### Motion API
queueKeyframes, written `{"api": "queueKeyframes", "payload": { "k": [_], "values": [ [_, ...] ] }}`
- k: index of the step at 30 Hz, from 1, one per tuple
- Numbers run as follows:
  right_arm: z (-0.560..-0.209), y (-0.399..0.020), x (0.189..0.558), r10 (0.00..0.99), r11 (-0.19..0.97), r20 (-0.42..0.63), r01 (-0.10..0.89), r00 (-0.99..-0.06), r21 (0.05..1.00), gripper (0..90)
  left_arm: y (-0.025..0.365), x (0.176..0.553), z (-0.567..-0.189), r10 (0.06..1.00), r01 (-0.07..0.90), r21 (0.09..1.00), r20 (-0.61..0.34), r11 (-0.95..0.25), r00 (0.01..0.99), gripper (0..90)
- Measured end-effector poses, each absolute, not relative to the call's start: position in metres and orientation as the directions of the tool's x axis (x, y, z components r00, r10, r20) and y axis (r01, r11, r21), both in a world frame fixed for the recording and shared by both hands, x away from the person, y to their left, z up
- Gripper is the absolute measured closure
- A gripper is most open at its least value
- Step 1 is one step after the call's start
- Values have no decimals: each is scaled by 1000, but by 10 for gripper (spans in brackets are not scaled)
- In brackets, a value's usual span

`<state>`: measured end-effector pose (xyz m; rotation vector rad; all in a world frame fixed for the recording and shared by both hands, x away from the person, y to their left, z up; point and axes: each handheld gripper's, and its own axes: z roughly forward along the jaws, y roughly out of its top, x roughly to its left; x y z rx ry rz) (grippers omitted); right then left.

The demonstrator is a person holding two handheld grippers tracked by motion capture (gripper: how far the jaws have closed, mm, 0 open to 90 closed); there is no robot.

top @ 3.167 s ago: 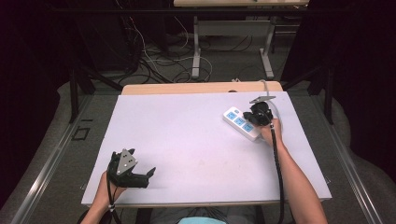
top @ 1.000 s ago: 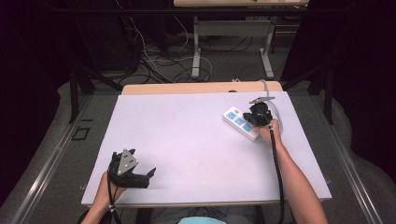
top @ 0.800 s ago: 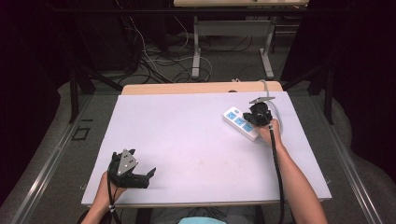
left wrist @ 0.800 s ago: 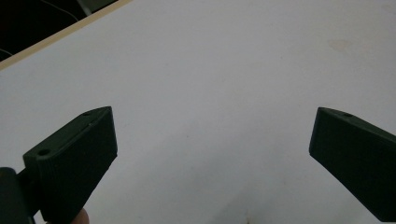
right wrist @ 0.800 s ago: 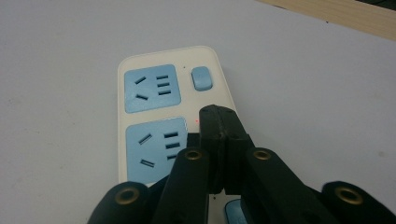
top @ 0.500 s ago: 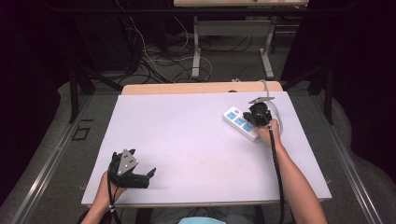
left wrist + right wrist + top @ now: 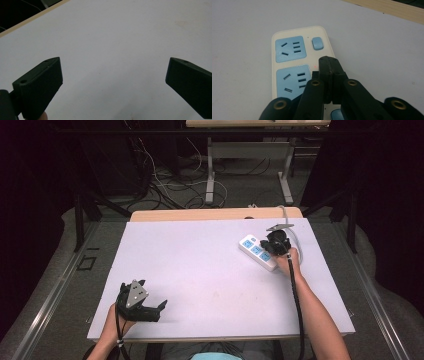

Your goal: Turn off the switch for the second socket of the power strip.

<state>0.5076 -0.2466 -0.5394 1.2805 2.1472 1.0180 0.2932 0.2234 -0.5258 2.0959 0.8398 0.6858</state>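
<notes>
Nothing has moved since the earlier frames: both your hands sit where they were. Your right gripper is clenched with nothing between its jaws, tips poised on the white power strip at the table's far right, just short of a blue switch. Pressing that switch looks left to do. Your left gripper rests released, near left.

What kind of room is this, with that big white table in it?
Probably a lab or recording workspace rather than a home. A bare white table stands among dark curtains, loose cables trail over the floor behind it, and a person works a handheld right tool over a power strip.
</notes>
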Motion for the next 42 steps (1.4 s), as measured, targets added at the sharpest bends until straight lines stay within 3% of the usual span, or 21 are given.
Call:
{"api": "queueKeyframes", "payload": {
  "k": [42],
  "values": [
    [-538, -243, 507, 876, 335, -42, 542, -481, 771, 900, 224, 293, -526, 744, 332, 804, 192, -493, 640, 7]
  ]
}}
